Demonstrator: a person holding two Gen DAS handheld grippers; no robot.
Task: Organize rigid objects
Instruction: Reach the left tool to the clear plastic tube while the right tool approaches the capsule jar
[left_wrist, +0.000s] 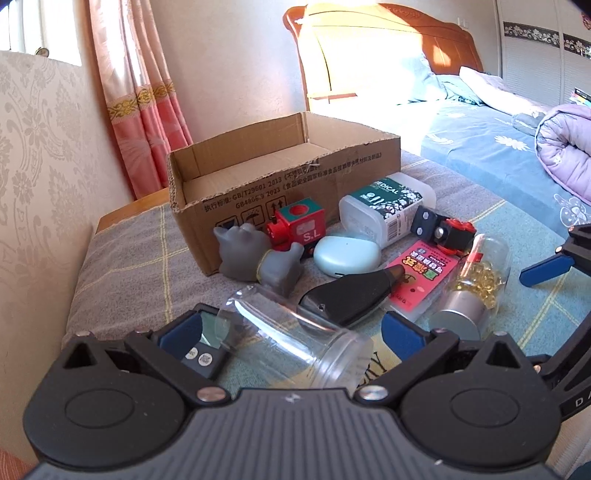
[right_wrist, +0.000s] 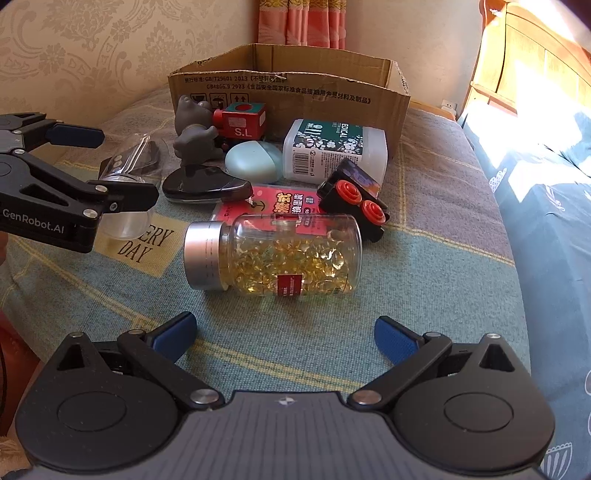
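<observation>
straddling clear jar (left_wrist: 291, 339), left gripper (left_wrist: 295, 328) wide; right gripper (right_wrist: 284, 332) wide, bare blanket (right_wrist: 424, 266) before capsule bottle (right_wrist: 273, 254).

One cardboard box (right_wrist: 295, 88), two clear jars (right_wrist: 291, 254) (right_wrist: 127, 166), two toy vehicles (right_wrist: 242, 123) (right_wrist: 354, 199), one grey figurine (right_wrist: 194, 129), one white container (right_wrist: 332, 151), one pink packet (right_wrist: 273, 203).

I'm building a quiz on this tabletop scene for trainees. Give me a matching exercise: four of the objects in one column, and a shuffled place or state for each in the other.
Things:
1. clear glass bottle of golden capsules
2. red toy train marked S.L
3. open brown cardboard box
4. clear empty plastic jar

States:
A. between the open left gripper fingers
B. standing empty behind the clutter
C. lying on its side, silver cap on
D. right in front of the box, beside the grey animal figure

Pairs: 1-C, 2-D, 3-B, 4-A
</observation>
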